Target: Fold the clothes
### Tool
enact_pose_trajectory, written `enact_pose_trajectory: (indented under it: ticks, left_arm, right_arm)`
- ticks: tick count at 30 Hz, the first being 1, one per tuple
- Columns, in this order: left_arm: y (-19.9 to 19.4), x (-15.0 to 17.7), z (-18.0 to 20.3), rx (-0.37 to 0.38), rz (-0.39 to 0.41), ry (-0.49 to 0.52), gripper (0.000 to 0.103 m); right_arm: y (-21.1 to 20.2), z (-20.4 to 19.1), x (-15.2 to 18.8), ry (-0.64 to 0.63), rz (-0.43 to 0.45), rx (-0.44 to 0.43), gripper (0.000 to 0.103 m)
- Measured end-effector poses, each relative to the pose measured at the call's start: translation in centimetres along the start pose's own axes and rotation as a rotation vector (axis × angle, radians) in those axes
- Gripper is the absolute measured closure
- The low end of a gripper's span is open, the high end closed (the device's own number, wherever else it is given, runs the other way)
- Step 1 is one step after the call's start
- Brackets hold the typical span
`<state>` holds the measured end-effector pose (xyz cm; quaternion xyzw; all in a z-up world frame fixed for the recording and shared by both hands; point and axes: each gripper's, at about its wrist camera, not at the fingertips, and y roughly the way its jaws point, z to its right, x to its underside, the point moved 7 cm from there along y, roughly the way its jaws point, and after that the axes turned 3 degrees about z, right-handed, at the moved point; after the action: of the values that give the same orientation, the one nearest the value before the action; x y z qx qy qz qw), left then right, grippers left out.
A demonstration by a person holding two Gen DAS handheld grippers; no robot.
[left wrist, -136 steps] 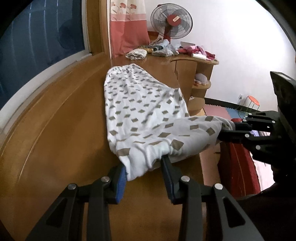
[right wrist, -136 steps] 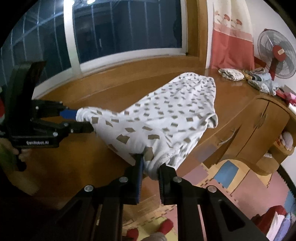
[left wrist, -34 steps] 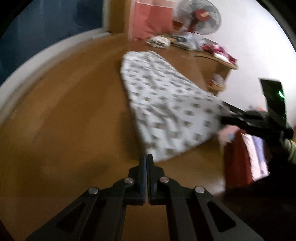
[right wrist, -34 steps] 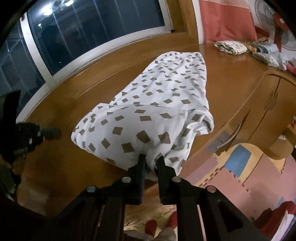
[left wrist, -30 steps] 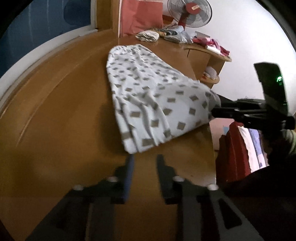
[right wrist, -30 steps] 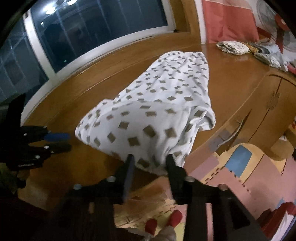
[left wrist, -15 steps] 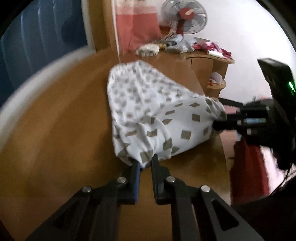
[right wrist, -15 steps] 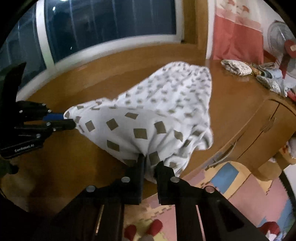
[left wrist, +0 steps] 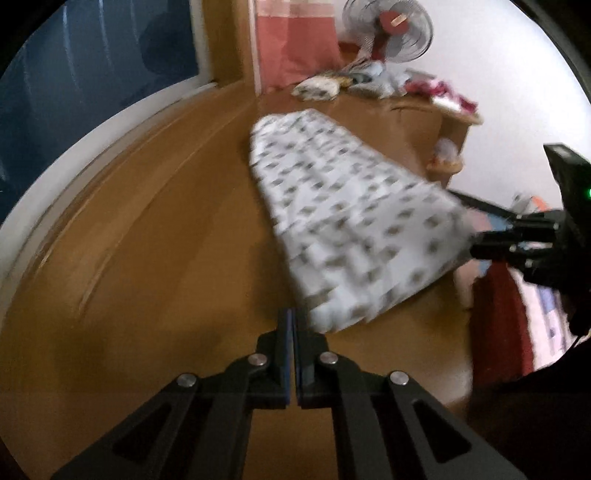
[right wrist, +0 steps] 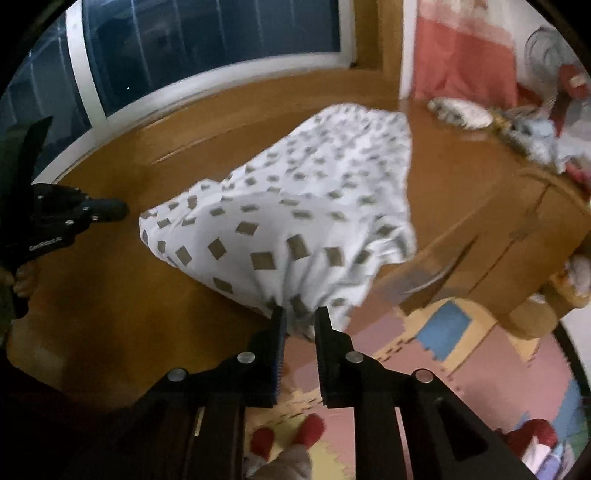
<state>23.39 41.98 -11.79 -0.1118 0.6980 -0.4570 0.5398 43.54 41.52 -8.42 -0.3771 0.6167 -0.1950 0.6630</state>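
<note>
Two near corners to control, only one in hand.

- Left gripper [left wrist: 294,317]: closed tight on nothing. Tips just beside the near edge of the patterned garment [left wrist: 351,206], not on it.
- Right gripper [right wrist: 300,317]: opening at the jaws, with gathered cloth between them. Folds drawn in toward the pads, so judged a grip for now, though a loosening one.
- Garment: laid lengthwise on the wooden counter [left wrist: 166,221]. Far end flat. Near end lifted and bunched on the right side, close to the counter's front edge.

To do the step well:
- Reopen the left and come onto the free near corner. Bite well in from the hem and take every layer.
- Firm up the right before any lift; likely to drop the corner and spoil the line otherwise.
- Raise both corners together, level, with the near edge taut between them.
- Carry toward the far end and set down edge on edge, then smooth outward.
- Keep clear of the loose clothes pile [left wrist: 321,86] by the fan [left wrist: 388,33].
</note>
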Motion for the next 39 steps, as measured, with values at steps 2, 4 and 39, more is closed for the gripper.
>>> enact_pose_trajectory:
  ticks: [2, 4, 39]
  left_arm:
    - [0.8, -1.5, 1.2, 0.051, 0.019, -0.019, 0.102]
    - [2.2, -2.8, 2.1, 0.107, 0.028, -0.045, 0.102]
    - [5.1, 2.6, 3.4, 0.055, -0.021, 0.096, 0.040]
  right_arm:
    - [-1.1, 0.2, -1.2, -0.004, 0.050, 0.021, 0.083]
    - [-0.5, -0.3, -2.7, -0.010, 0.093, 0.006, 0.075]
    - [6.1, 2.8, 0.5, 0.087, 0.045, 0.034, 0.057]
